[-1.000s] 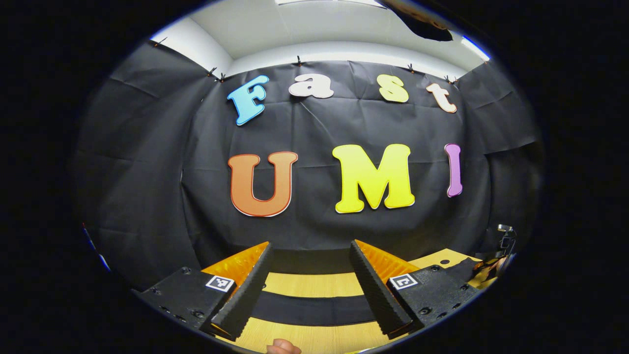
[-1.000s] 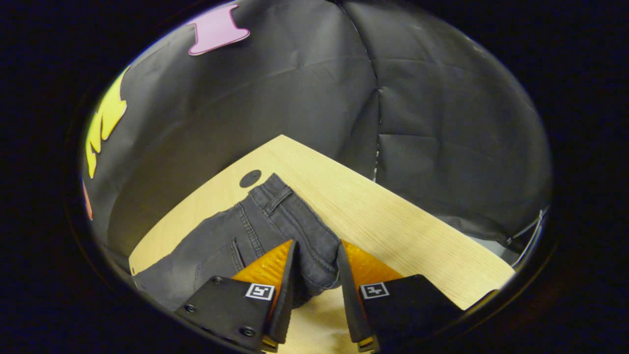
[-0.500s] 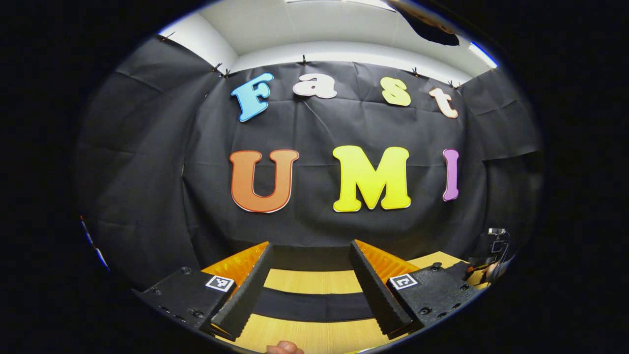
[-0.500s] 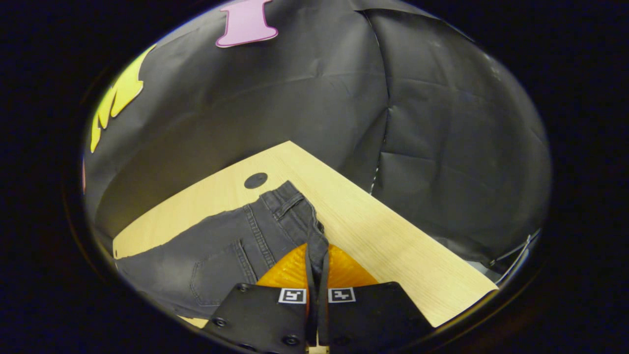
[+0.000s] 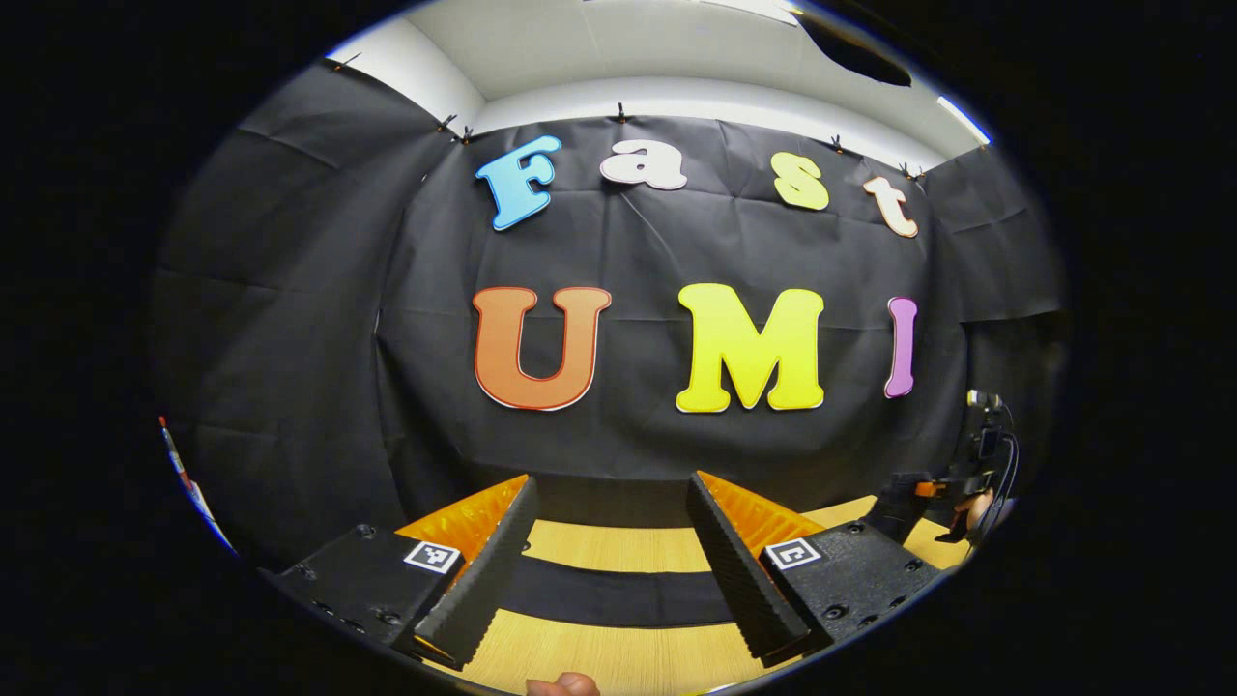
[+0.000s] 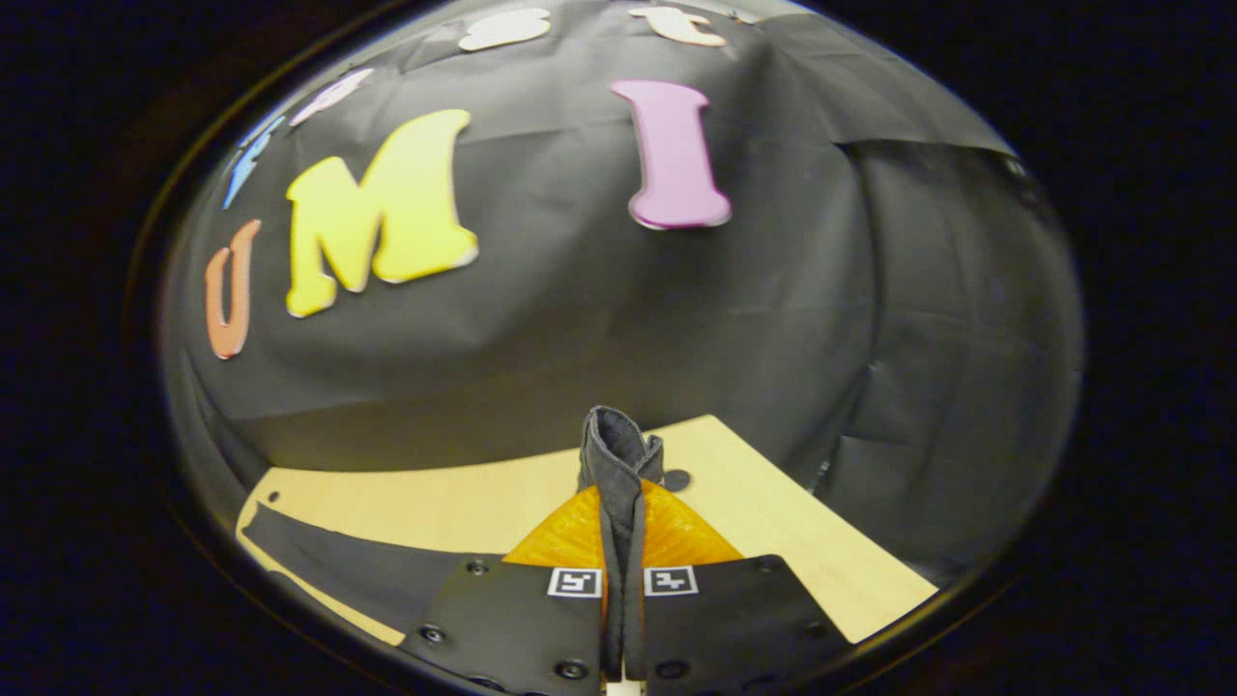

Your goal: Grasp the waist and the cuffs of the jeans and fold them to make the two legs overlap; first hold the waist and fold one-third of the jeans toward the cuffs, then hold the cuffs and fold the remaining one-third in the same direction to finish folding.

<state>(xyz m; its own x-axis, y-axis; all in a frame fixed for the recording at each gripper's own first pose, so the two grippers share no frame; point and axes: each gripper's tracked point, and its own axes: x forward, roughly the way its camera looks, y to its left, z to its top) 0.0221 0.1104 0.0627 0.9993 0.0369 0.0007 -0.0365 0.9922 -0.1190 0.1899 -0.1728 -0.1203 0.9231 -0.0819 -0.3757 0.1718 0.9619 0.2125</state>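
Observation:
The dark grey jeans (image 6: 358, 572) lie on the light wooden table (image 6: 773, 527), stretching away to the left in the right gripper view. My right gripper (image 6: 620, 495) is shut on the waist, and a pinched fold of denim (image 6: 617, 447) stands up above its fingertips, lifted off the table. In the left gripper view my left gripper (image 5: 609, 491) is open and held low over the table, with a dark band of the jeans (image 5: 599, 597) running across between its fingers, untouched. The right gripper (image 5: 966, 478) also shows far off at the right edge, held by a hand.
Black cloth walls close in the table at the back and sides. A small dark round spot (image 6: 677, 478) marks the tabletop near the lifted waist. A fingertip (image 5: 562, 684) shows at the bottom edge of the left gripper view.
My right gripper closed on the waist, then rose and tipped up, pulling the waist off the table. The left gripper stayed open and nearly still.

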